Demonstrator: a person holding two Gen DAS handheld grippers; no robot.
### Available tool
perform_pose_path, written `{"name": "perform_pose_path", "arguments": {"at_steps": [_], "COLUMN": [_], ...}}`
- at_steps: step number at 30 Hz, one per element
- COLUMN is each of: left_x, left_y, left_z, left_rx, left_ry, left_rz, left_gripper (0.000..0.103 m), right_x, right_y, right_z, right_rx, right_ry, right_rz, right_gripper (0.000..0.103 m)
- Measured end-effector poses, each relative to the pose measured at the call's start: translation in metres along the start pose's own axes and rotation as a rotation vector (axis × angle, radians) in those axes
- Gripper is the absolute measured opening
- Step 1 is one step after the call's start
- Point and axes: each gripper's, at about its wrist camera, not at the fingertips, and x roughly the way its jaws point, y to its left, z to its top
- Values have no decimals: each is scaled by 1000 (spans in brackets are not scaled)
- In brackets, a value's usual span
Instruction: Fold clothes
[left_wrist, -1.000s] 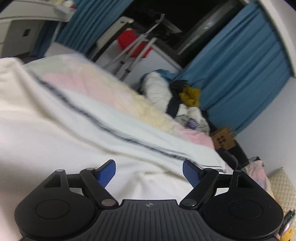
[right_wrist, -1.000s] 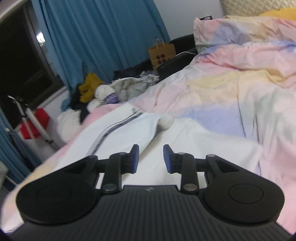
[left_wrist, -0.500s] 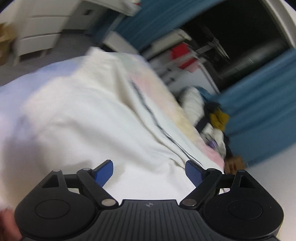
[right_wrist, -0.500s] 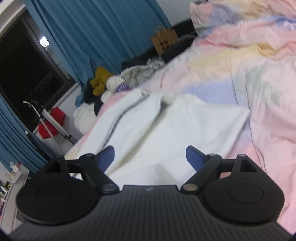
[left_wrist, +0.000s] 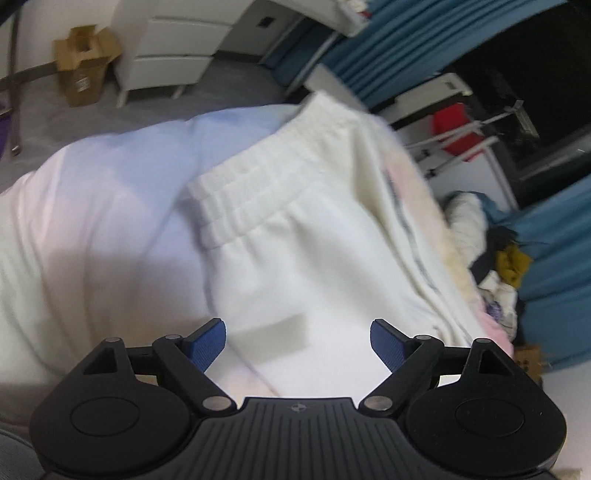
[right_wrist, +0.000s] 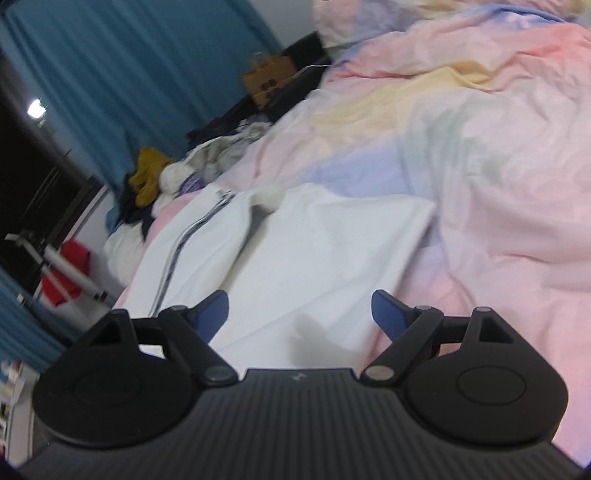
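Note:
White sweatpants (left_wrist: 314, 258) with a ribbed elastic waistband (left_wrist: 243, 199) and a dark side stripe lie flat on the pastel duvet. My left gripper (left_wrist: 297, 345) is open and empty, just above the cloth below the waistband. In the right wrist view the same white sweatpants (right_wrist: 295, 258) lie folded lengthwise, the stripe (right_wrist: 181, 247) running along their left side. My right gripper (right_wrist: 299, 312) is open and empty over their near end.
The pastel pink, yellow and blue duvet (right_wrist: 480, 166) covers the bed. A pile of clothes (right_wrist: 166, 177) lies by the blue curtains (right_wrist: 129, 74). A cardboard box (left_wrist: 83, 62) and white drawers (left_wrist: 177, 44) stand on the floor past the bed edge.
My right gripper opened from nearly shut to wide open. My left gripper swung left along the sweatpants, so the waistband and the room's floor came into view.

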Motion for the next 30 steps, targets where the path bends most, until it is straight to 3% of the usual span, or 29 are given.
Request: {"name": "perform_pose_path", "arguments": {"at_steps": [8, 11, 16, 19, 22, 24, 25, 26, 30], "left_x": [32, 46, 50, 46, 40, 32, 25, 19, -8], "left_y": [10, 8, 4, 5, 5, 0, -5, -6, -5], "left_z": [19, 25, 30, 30, 30, 30, 30, 29, 22], "left_rx": [-51, -69, -66, -89, -119, -107, -91, -78, -79], "left_ry": [6, -7, -42, -71, -88, -120, -141, -164, -223], "left_rz": [19, 25, -20, -84, -164, -218, -236, -254, -323], "left_gripper": [83, 71, 32, 24, 19, 17, 10, 8, 6], "right_x": [16, 17, 37, 61, 83, 91, 92, 90, 68], "right_y": [-28, -42, -58, -65, -71, -67, -64, -63, -52], "right_z": [3, 5, 6, 6, 8, 12, 14, 15, 21], "right_rx": [117, 203, 268, 283, 293, 232, 196, 189, 139], "right_ry": [18, -21, -37, -16, -12, -22, -27, -36, -106], "right_rz": [-43, -32, -33, -32, -17, -23, -32, -39, -44], "right_gripper": [86, 86, 87, 86, 65, 37, 12, 7, 5]}}
